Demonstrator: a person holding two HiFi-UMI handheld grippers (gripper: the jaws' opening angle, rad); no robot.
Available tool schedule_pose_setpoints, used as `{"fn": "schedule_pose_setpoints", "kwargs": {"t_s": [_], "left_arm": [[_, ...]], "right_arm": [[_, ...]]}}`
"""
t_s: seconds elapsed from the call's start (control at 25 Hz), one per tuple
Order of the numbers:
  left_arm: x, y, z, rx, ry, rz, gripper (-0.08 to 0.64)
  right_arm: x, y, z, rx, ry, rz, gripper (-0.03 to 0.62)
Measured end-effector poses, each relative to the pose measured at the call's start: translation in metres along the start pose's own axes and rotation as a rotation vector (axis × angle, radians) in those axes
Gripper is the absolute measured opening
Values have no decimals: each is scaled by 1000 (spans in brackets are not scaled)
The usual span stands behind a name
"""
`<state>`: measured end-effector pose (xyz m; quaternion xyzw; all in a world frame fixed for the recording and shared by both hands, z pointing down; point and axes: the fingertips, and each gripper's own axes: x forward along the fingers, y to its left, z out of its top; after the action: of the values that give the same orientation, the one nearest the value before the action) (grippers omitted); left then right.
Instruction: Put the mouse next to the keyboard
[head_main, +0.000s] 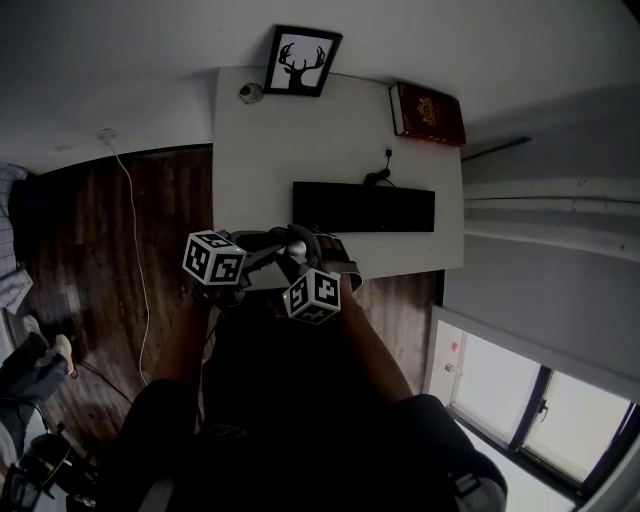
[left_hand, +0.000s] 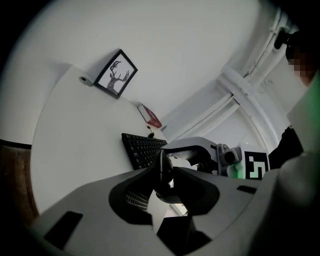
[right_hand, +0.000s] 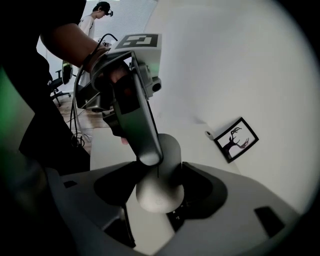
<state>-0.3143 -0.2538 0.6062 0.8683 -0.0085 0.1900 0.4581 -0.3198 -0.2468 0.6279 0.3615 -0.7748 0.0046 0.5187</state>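
Observation:
A pale grey mouse (right_hand: 160, 182) hangs over the front edge of the white desk (head_main: 300, 140), caught between both grippers. My right gripper (right_hand: 159, 175) is shut on its sides. My left gripper (left_hand: 162, 181) pinches the mouse (left_hand: 162, 170) edge-on, and one of its fingers (right_hand: 142, 135) lies on the mouse's top in the right gripper view. In the head view the left gripper (head_main: 288, 243) and right gripper (head_main: 306, 252) meet at the mouse (head_main: 298, 247). The black keyboard (head_main: 363, 208) lies further back on the desk, also seen as a keyboard (left_hand: 142, 148) beyond the jaws.
A framed deer picture (head_main: 300, 60) leans at the desk's back edge beside a small round object (head_main: 250, 92). A red book (head_main: 428, 112) lies at the back right corner. A white cable (head_main: 130, 220) runs over the wooden floor at the left. A person (right_hand: 97, 20) stands far behind.

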Motion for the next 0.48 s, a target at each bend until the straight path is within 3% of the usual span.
{"fn": "schedule_pose_setpoints", "kwargs": {"t_s": [0.16,0.28,0.48], "left_arm": [[5,-8,3,37,17,-26,118],[11,-9,7,50,36,-29,100],[32,-22,12,95,124,-52,98]], "right_arm": [[-7,-5,-3,63,1,-35,296],[-14,-14,-6,88,-1,-116,295],[-34,-23,-26,192,-60,-187,296]]}}
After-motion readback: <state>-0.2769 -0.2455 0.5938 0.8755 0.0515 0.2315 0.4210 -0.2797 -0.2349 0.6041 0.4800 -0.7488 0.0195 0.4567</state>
